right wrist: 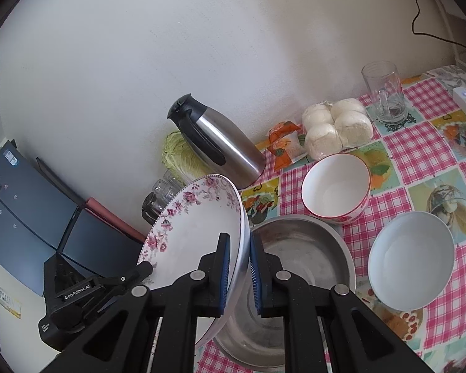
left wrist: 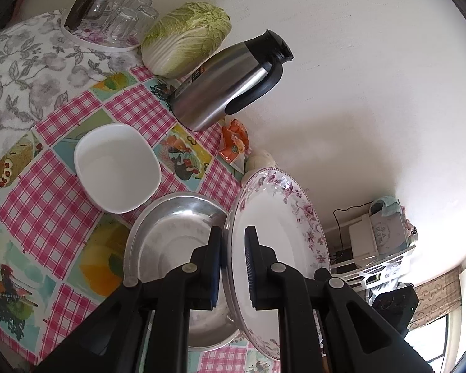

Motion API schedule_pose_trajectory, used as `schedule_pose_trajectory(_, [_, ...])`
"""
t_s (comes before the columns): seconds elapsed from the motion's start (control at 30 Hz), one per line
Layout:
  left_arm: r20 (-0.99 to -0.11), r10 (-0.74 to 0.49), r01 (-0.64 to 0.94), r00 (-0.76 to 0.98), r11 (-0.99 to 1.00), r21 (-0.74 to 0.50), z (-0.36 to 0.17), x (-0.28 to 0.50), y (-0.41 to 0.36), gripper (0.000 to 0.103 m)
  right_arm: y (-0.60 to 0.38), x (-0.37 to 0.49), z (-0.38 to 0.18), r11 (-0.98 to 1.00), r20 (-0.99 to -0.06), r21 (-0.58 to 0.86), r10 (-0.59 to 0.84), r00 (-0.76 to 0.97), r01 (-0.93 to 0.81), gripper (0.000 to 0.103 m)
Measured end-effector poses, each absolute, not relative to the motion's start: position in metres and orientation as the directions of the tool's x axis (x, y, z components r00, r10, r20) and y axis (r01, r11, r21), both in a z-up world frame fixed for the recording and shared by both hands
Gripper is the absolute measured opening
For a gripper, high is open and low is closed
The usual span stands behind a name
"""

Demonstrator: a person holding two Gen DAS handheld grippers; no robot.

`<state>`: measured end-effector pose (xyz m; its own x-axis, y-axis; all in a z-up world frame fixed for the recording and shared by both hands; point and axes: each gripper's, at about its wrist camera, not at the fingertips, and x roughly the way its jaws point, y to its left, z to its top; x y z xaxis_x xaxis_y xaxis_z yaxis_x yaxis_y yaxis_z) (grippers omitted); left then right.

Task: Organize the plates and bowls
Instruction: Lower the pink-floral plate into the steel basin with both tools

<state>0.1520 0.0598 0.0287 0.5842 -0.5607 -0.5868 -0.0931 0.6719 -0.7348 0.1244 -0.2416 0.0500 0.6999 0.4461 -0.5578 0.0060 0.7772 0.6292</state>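
A flower-rimmed white plate (left wrist: 279,217) (right wrist: 195,227) hangs tilted on edge over a wide steel bowl (left wrist: 171,236) (right wrist: 304,248). My left gripper (left wrist: 233,242) is shut on one rim of it and my right gripper (right wrist: 239,248) is shut on the opposite rim. A second rim line shows behind the plate; I cannot tell whether it is a stacked plate. A white square bowl (left wrist: 118,168) sits beyond the steel bowl in the left wrist view. The right wrist view shows a red-rimmed bowl (right wrist: 335,186) and a plain white bowl (right wrist: 410,258) to the right.
The checked tablecloth (left wrist: 46,192) also carries a steel thermos jug (left wrist: 230,80) (right wrist: 217,143), a cabbage (left wrist: 186,37), a tray of glasses (left wrist: 108,15), steamed buns (right wrist: 338,127), a snack packet (right wrist: 282,146) and a glass mug (right wrist: 385,93). A white wall stands right behind.
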Motion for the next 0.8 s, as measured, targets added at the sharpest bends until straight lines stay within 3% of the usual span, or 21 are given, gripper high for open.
schedule_pose_trajectory(0.8, [-0.749, -0.518, -0.236, 0.414, 0.733, -0.638, -0.047, 0.176, 0.043, 0.013, -0.252, 0.147, -0.029, 0.786, -0.733, 0.586, 0.413, 0.540, 0.195, 0.015])
